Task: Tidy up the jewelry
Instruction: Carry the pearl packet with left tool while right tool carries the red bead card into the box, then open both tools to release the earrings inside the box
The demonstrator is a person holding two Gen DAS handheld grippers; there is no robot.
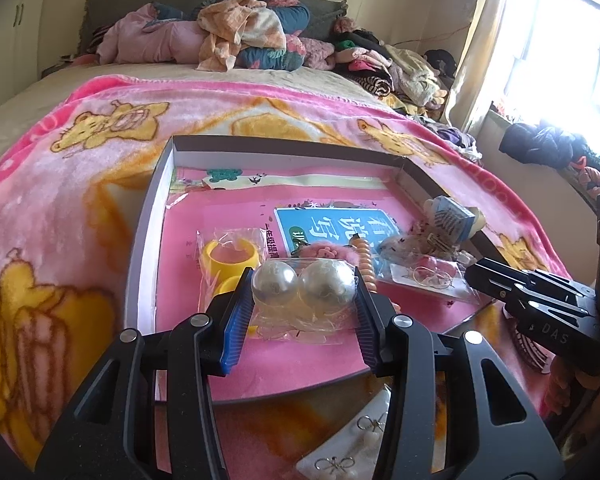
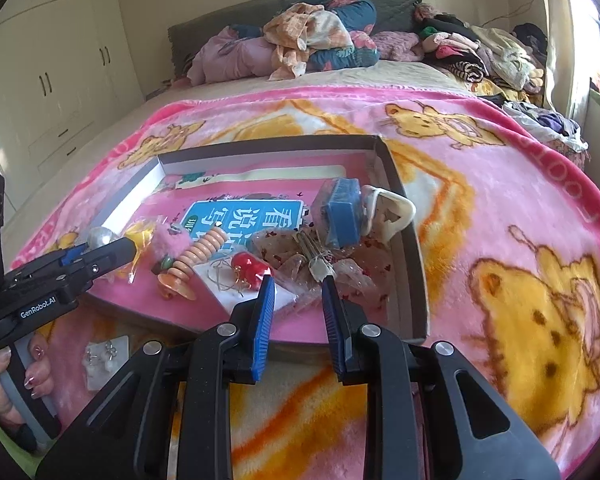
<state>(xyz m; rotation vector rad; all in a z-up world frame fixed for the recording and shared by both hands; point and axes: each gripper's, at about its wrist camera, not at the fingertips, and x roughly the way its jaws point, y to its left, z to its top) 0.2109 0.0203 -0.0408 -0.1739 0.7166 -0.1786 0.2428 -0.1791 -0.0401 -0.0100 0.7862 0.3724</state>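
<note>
The left hand-held gripper point(image 1: 304, 300) was clamped on a clear packet of pearl earrings point(image 1: 305, 286), held over the near edge of the shallow box point(image 1: 140, 240), presumably for sorting. The right hand-held gripper point(image 2: 298, 300) stood part-open and empty at the same near edge, apparently ready to assist. Red earrings on a card point(image 2: 248, 276) and a beaded bracelet point(image 2: 200, 254) lay inside the box. The box rested on the bed's pink blanket point(image 2: 500, 184). An earring card point(image 2: 106, 364) lay outside the near edge, unsorted.

My left gripper point(image 1: 304, 292) hides the pearl bag's point(image 1: 305, 286) lower half; earring card point(image 1: 352, 452) sits partly behind its fingers.
</note>
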